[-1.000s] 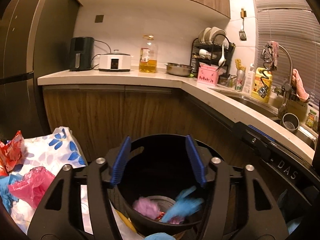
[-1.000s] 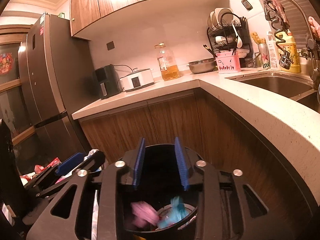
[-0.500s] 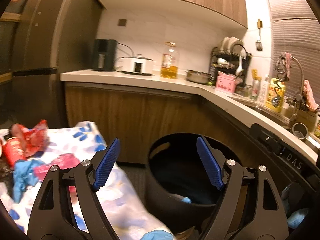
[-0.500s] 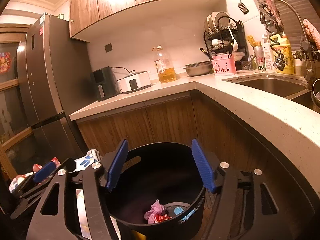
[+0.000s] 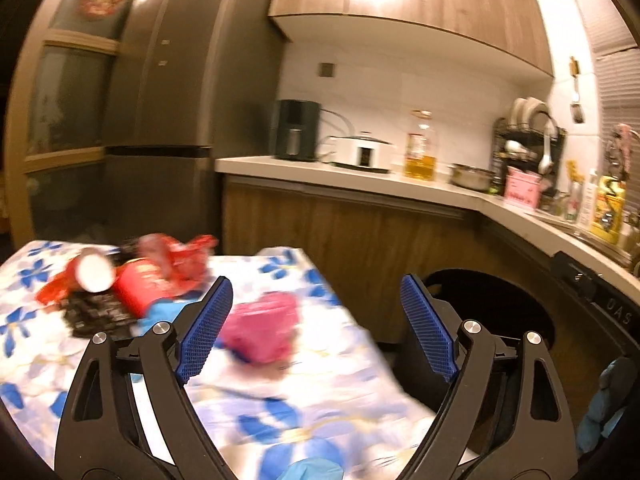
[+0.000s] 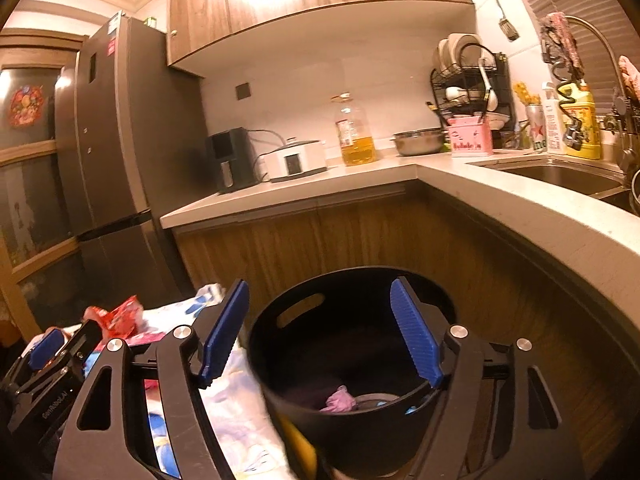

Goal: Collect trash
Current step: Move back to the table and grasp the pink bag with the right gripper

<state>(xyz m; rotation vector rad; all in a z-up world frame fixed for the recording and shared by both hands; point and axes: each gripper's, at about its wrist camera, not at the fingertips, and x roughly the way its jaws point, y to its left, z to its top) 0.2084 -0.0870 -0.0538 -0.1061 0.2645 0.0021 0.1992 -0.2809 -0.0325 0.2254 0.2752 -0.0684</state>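
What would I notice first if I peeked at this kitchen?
Probably the red and pink trash scattered on the flowered cloth, at the left. Next, the black bin beside it, below the counter, with pink scraps already inside. Blue-padded jaws frame both views, empty and opening.

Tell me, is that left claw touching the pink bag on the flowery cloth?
Apart. In the left wrist view the left gripper is opening, and the pink bag lies on the cloth beyond its fingertips, pressed by neither pad.

We see the litter on the floral cloth [image 5: 280, 408] smeared by motion — the pink bag [image 5: 260, 332] has no clear outline. The black bin [image 6: 360, 420] has its base cut off at the frame's edge.
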